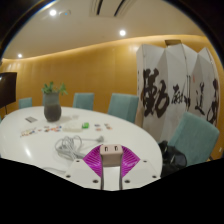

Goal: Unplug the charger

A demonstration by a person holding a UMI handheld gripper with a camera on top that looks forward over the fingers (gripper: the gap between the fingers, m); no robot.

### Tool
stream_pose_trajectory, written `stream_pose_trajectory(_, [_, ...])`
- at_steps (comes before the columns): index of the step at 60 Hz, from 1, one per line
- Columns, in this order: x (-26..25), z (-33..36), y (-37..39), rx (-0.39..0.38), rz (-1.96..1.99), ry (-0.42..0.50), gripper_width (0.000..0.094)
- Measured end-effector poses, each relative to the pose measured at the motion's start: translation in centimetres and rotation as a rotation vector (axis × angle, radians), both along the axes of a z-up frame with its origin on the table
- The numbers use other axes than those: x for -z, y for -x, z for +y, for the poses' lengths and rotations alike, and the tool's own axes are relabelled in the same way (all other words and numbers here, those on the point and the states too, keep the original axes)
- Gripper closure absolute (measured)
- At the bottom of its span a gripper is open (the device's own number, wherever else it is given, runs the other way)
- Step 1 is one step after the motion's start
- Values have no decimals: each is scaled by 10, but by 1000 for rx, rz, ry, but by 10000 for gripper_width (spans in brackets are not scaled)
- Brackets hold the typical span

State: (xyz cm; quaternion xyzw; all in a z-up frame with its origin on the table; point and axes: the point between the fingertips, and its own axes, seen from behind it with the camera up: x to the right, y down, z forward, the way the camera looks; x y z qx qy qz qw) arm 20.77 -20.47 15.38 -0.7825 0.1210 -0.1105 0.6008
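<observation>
A white charger plug [110, 156] with two slots on its face sits between my gripper's magenta pads [96, 158]. Both fingers press on its sides. My gripper [111, 160] holds it above the near edge of the round white table [40, 140]. A coiled white cable [68, 146] lies on the table just left of the fingers. I cannot see a socket or power strip.
A dark vase with a green plant [52, 107] stands at the table's far left. Small items [88, 125] lie mid-table. Teal chairs [122, 106] ring the table. A folding screen with black calligraphy [175, 95] stands to the right.
</observation>
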Motion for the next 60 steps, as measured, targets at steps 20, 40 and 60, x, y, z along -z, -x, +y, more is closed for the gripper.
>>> stream_pose_trajectory(20, [144,-1,-46,44,153,265,380])
stream_pose_trajectory(40, [99,-45,-35,53,45,204,64])
stream_pose_trajectory(60, [51,-138,23,19,-6,132,67])
